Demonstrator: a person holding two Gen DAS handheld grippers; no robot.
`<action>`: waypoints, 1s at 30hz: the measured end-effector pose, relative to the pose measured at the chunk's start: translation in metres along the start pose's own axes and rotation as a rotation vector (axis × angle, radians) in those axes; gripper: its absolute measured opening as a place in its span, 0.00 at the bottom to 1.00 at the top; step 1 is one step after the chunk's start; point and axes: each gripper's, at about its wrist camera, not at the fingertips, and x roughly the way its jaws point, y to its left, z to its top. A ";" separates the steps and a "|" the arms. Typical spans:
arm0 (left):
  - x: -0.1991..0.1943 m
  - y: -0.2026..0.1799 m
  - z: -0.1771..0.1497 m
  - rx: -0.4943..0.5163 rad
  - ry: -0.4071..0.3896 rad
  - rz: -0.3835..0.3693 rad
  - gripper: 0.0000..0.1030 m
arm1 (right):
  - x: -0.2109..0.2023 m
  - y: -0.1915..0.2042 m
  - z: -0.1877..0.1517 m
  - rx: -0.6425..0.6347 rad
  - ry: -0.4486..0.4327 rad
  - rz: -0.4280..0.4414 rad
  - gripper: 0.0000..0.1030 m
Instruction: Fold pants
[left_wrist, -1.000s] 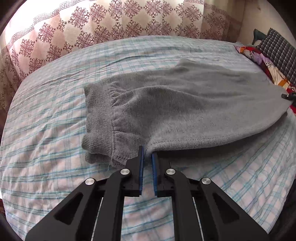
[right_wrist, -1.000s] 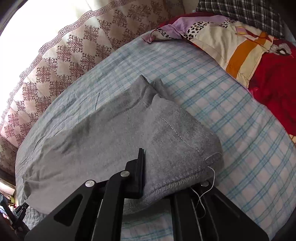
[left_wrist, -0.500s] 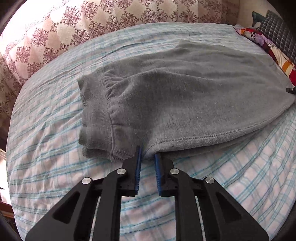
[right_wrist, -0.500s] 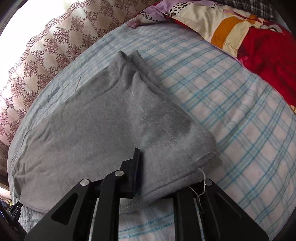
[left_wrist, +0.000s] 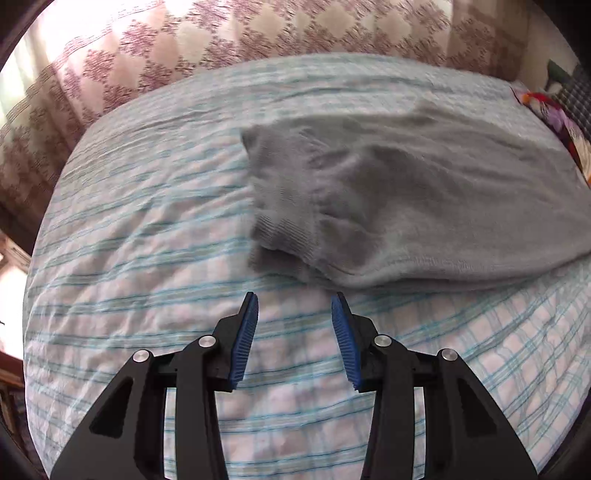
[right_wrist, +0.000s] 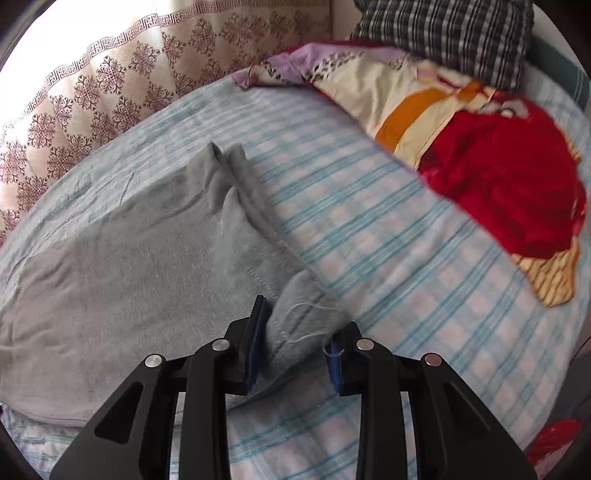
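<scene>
Grey pants (left_wrist: 406, 192) lie folded lengthwise on the checked bed sheet (left_wrist: 147, 258), with the ribbed waistband (left_wrist: 280, 206) at the left end. My left gripper (left_wrist: 294, 314) is open and empty, just in front of the waistband corner and clear of the cloth. In the right wrist view the pants (right_wrist: 140, 266) spread to the left. My right gripper (right_wrist: 299, 321) is open, with the hem corner of the pants (right_wrist: 299, 314) lying loose between its jaws. A white thread trails over the right finger.
A colourful quilt (right_wrist: 461, 147) and a checked pillow (right_wrist: 443, 33) lie at the head of the bed, right of the pants. A patterned curtain (left_wrist: 184, 55) hangs behind the bed. The bed sheet (right_wrist: 369, 229) shows bare between pants and quilt.
Both grippers have opened and let go of the pants. The left gripper has pulled back from the waistband, which dropped onto the sheet. The hem corner has sagged between the right jaws.
</scene>
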 end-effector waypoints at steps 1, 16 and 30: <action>-0.004 0.002 0.003 -0.012 -0.014 -0.001 0.41 | -0.007 0.005 0.001 -0.024 -0.027 -0.012 0.28; 0.033 -0.076 0.059 0.032 -0.065 -0.115 0.45 | -0.021 0.010 0.017 -0.036 -0.121 -0.147 0.40; 0.060 -0.086 0.046 0.031 0.028 -0.064 0.47 | 0.041 0.043 0.076 -0.110 -0.032 0.158 0.40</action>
